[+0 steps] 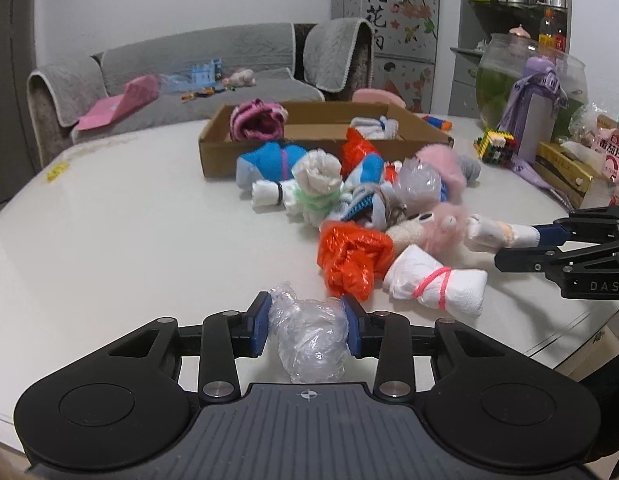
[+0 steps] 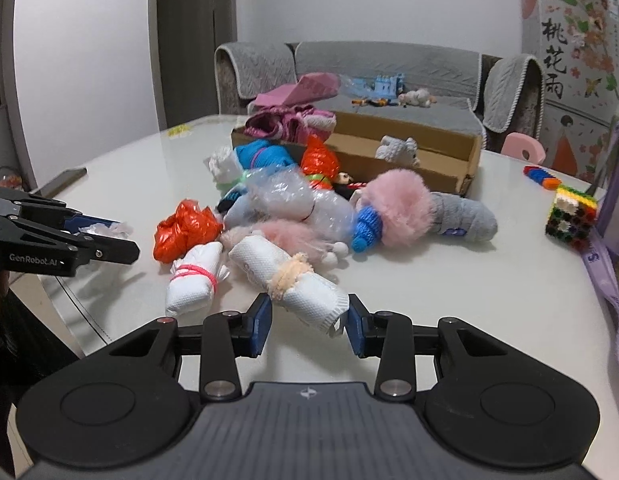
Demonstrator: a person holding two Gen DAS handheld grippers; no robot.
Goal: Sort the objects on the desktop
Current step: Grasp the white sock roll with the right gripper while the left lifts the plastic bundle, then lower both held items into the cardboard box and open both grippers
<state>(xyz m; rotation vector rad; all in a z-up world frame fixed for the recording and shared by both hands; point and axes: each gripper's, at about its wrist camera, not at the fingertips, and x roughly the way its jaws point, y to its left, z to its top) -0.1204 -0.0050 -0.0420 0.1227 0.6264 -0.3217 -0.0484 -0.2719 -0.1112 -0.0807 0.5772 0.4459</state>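
Note:
My left gripper [image 1: 307, 326] is shut on a crumpled clear plastic bag [image 1: 309, 340], above the near part of the white table [image 1: 109, 240]. It shows at the left of the right wrist view [image 2: 109, 236]. My right gripper [image 2: 307, 326] has its pads around a white rolled towel tied with a beige band [image 2: 293, 284]; whether they press it is unclear. It enters the left wrist view from the right [image 1: 509, 246]. A pile of rolled cloths, plastic bags and plush toys [image 1: 369, 204] lies mid-table before a cardboard box [image 1: 309, 136].
An orange bag [image 1: 353, 256] and a white roll with a pink band [image 1: 433, 284] lie near the front. A block cube [image 2: 571, 216], a purple bottle [image 1: 537, 112], a fish bowl [image 1: 521, 76] and snack packs [image 1: 589, 156] stand at the right. A grey sofa [image 1: 189, 72] is behind.

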